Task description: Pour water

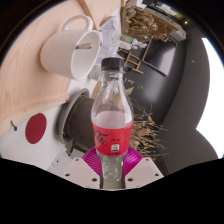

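My gripper (pixel 112 160) is shut on a clear plastic bottle (pixel 112 108) with a red label and a black cap (pixel 112 65). Both magenta pads (pixel 93 158) press on its lower body. The bottle stands straight up along the fingers. Beyond it, just past the cap, is a white mug (pixel 70 48) on a pale wooden table (pixel 40 40). The scene looks rolled sideways, so the mug's mouth faces the bottle's cap. Whether any water is in the mug is hidden.
A white object with a red round patch (pixel 37 128) and a dark grey rounded thing (pixel 76 115) lie left of the bottle. Dry twigs or straw (pixel 150 125) sit right of it. Dark furniture (pixel 150 25) stands beyond.
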The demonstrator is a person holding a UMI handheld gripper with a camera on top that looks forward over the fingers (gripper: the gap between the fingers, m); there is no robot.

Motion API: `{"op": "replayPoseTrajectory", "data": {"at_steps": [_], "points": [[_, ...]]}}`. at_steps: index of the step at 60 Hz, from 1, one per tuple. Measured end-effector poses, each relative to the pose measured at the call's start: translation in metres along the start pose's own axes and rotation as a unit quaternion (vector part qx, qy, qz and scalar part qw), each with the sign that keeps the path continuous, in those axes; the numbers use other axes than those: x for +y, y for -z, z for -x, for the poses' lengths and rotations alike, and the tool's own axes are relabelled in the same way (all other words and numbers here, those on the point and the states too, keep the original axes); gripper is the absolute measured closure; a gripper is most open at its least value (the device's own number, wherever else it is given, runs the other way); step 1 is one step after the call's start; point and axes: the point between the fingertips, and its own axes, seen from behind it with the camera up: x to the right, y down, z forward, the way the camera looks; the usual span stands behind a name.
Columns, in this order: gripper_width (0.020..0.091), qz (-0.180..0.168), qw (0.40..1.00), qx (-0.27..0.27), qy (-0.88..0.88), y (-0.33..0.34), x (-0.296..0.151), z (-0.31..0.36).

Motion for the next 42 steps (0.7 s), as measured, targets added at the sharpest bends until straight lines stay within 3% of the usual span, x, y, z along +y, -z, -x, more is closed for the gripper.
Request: {"op": "replayPoseTrajectory", "data": {"at_steps": [13,25,34,42], "points": [[0.0869,-0.008,1.0,-0.007,0.001,-0.003,-0.006,0.001],[0.0869,0.019,0.978,-0.069,-0.196,0.003,0.008,0.011],[0.0869,0.032,0.9,-0.13,-0.415,0.009,0.014,0.021],[0.0868,0.038,0.786,-0.187,-0.588,0.017,0.004,0.036]]}}
